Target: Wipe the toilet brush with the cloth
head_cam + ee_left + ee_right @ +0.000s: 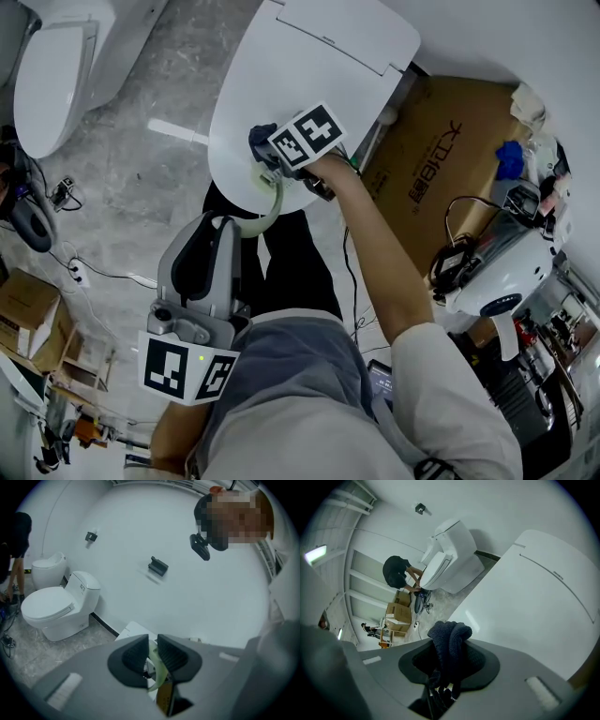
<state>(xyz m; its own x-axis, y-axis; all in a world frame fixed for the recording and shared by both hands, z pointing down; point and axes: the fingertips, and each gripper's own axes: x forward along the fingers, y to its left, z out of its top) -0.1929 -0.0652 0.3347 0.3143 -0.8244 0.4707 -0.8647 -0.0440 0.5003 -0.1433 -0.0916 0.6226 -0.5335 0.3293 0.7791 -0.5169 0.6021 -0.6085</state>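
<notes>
The left hand-held gripper [153, 651] and right hand-held gripper [450, 653] are grey shells with black ribbed jaw pads [131, 656] and white cubes [187, 370] bearing black square markers. Beside the grey-blue shirt [281, 375] is a pale sleeve [450, 403]; black trousers [295, 262] show beyond it.

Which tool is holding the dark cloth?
The right tool: its jaws pinch the dark blue cloth. The left tool grips the pale green brush handle instead.

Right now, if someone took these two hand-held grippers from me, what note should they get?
The left hand-held gripper is shut on the pale green toilet brush.
The right hand-held gripper is shut on the dark blue cloth, held at the brush's far end over the closed toilet lid.
Done: both things gripped, cloth at the brush.
Left: the wiping; how much is already wiped can't be told.
</notes>
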